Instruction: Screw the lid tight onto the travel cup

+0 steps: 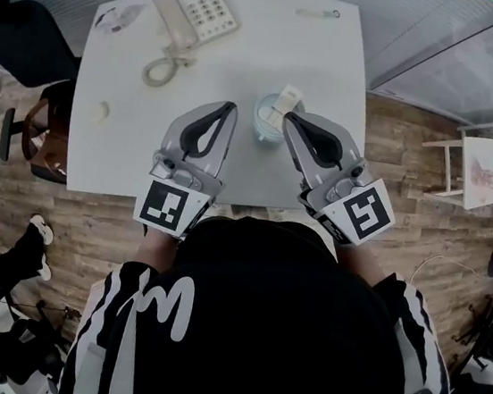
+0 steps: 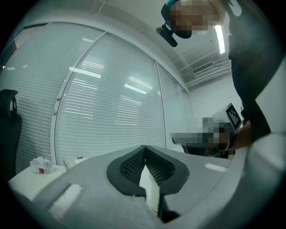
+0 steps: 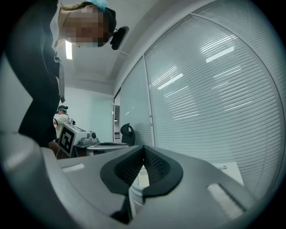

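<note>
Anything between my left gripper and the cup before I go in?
Nothing visible. Only bare table lies between the shut left gripper and the cup. The phone and its cord sit farther back on the left, off that line.

White table (image 1: 319, 57), white phone (image 1: 195, 9); cup (image 1: 265, 120) pale blue-grey. Left gripper (image 1: 232, 106) & right gripper (image 1: 289, 116) grey w/ black pads (image 2: 129, 166) — marker cubes (image 1: 173, 207) b/w squares. Floor (image 1: 408, 204) brown wood planks.
</note>
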`<state>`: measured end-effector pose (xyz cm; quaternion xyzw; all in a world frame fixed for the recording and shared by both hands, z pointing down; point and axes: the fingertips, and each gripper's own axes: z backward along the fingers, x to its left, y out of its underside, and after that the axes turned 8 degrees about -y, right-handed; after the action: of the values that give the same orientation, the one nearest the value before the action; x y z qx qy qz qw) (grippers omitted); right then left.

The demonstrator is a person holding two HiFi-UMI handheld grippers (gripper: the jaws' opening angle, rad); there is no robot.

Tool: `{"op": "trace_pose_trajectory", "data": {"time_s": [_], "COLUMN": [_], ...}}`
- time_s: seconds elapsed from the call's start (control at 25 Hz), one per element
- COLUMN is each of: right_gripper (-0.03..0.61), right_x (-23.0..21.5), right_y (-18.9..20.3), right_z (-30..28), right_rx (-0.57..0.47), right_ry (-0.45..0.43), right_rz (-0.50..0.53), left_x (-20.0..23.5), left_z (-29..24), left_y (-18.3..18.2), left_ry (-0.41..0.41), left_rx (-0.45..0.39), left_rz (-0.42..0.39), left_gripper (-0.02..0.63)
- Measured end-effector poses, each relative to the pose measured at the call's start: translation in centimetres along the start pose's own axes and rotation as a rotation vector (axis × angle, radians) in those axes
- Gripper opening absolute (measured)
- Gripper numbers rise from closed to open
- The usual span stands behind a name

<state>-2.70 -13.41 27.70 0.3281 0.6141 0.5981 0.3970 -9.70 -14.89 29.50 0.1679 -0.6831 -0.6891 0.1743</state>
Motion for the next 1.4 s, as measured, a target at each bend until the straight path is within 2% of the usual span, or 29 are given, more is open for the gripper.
{"op": "trace_pose_trajectory", "data": {"time_s": [1.4], "right_gripper": [0.000], "right_x": [-0.46], "right_y": [-0.56], "right_z": [0.52], "right_rx": [0.009], "right_ry": [0.067], "right_rz": [0.052], "left_x": [0.13], "left_z": [0.41], "left_y": [0.16], "left_ry": [0.025], "left_rx": [0.004], "left_rz": [-0.006], "left_gripper": [0.002]}}
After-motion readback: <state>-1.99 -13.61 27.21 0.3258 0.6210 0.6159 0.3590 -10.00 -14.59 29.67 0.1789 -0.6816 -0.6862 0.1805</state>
